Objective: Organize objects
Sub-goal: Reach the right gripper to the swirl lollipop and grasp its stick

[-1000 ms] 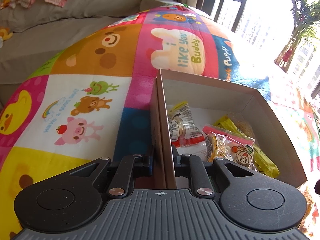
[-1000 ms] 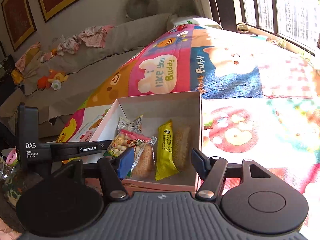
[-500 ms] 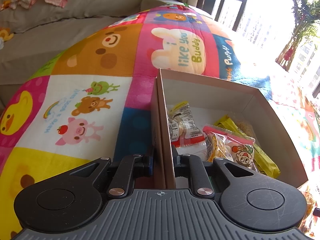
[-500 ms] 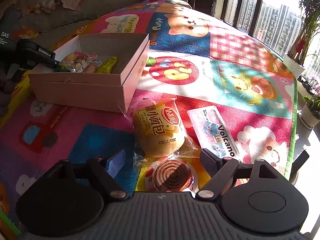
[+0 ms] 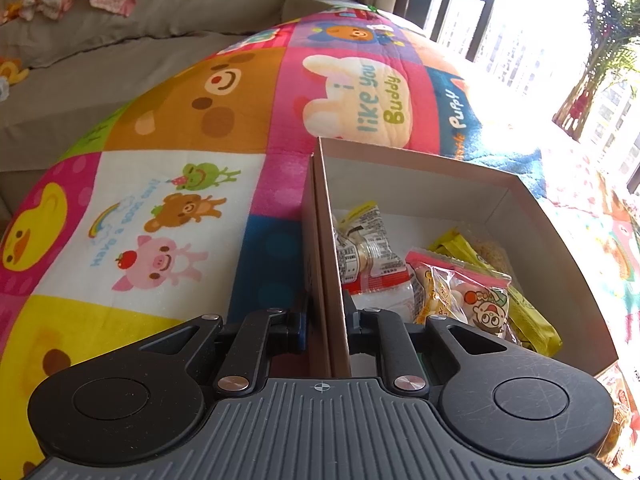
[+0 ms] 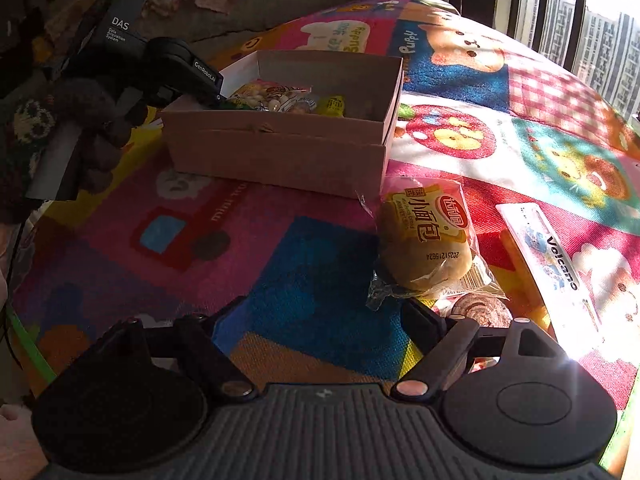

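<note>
- done, as far as i can judge: several snack packets (image 5: 460,292) lie inside the box (image 6: 280,152), upper middle of the right wrist view.
- left tool (image 5: 326,320) is clamped on the box wall.
- left: bread bun (image 6: 424,240), volcano packet (image 6: 552,268) and spiral snack (image 6: 480,310) lie on the mat (image 6: 312,280), lower right.
- right tool (image 6: 320,320) is spread wide, empty, near the bun.

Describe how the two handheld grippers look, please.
Both grippers are black, with a ribbed grey plate, two round discs and silver pivot pins. The left gripper has blue finger pads. Seen from the right gripper, its body carries white "DAS" and "GenRoboAI" lettering.
</note>
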Tool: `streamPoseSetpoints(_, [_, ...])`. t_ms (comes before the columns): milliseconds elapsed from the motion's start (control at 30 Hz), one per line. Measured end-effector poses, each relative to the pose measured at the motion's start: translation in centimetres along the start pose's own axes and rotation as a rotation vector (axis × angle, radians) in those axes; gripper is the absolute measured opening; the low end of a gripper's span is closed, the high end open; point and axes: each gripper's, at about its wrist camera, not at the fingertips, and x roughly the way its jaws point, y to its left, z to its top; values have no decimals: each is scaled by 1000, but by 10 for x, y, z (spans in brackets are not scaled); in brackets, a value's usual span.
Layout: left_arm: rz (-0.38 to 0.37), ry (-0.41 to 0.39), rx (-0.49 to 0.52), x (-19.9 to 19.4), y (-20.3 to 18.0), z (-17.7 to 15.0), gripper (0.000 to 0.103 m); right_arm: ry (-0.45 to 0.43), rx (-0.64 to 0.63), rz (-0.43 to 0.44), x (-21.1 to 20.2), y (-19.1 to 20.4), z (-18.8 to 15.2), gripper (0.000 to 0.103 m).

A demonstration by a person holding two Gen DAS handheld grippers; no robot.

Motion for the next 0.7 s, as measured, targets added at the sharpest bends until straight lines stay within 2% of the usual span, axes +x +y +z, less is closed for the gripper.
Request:
streamPoseSetpoints(133, [0,-1,-1,0,0,0,17,-4,-50,17,-1,15,-2,83])
streamPoseSetpoints(233, [1,0,1,0,0,0,17,-2,-46,-5,0,14,-1,83])
streamPoseSetpoints(367, [3,-1,1,0,0,0,17,-29,-51,-65,-6,10,0,83])
streamPoseSetpoints(567, [1,2,2,0,-1,0,17,-77,-74,-226,-9,-7,9,83])
streamPoseSetpoints(700, [3,3,6,-1,-3,-1,17,-108,-59,-268,-16,-24,17,84])
